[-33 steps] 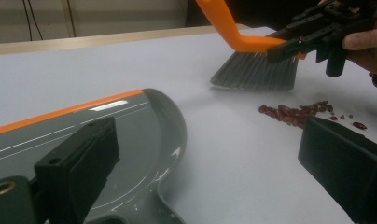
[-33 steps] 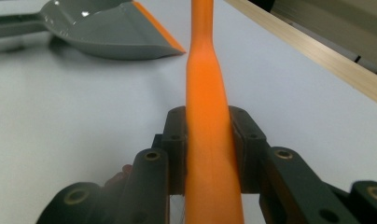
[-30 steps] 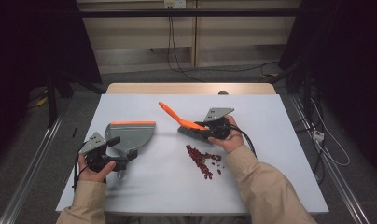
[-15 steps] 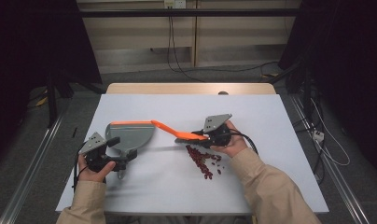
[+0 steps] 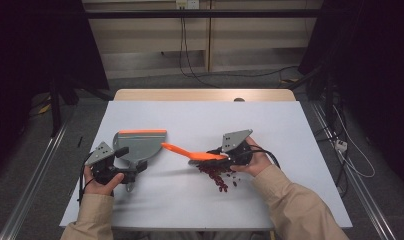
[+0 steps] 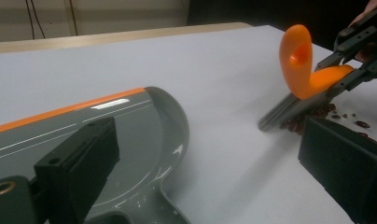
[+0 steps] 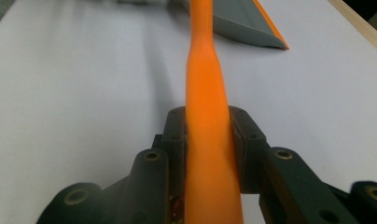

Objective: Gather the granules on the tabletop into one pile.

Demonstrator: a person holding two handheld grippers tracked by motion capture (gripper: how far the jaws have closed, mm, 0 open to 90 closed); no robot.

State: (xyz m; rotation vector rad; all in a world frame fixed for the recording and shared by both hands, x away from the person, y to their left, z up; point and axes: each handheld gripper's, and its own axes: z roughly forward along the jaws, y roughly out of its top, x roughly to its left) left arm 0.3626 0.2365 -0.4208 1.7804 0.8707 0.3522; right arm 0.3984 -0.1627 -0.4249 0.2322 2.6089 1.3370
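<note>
A grey plastic dustpan (image 5: 138, 146) with an orange front lip sits left of centre on the white bench (image 5: 190, 120). The orange-handled brush (image 5: 192, 151) has grey bristles. Dark red beans (image 5: 220, 177) speckle the centre. Black tongs (image 5: 221, 156) clamp the handle.

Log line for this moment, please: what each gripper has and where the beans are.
right gripper: shut on orange brush, bristles by red beans | left gripper: at grey dustpan handle, grip unclear | beans on table, none in dustpan

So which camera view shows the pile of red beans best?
The high view: the red beans lie there as a whole scatter on the white table, beside the right gripper with its orange brush. The left gripper view shows a few beans behind the grey bristles. The right gripper view catches a tiny red glimpse under the handle.
</note>
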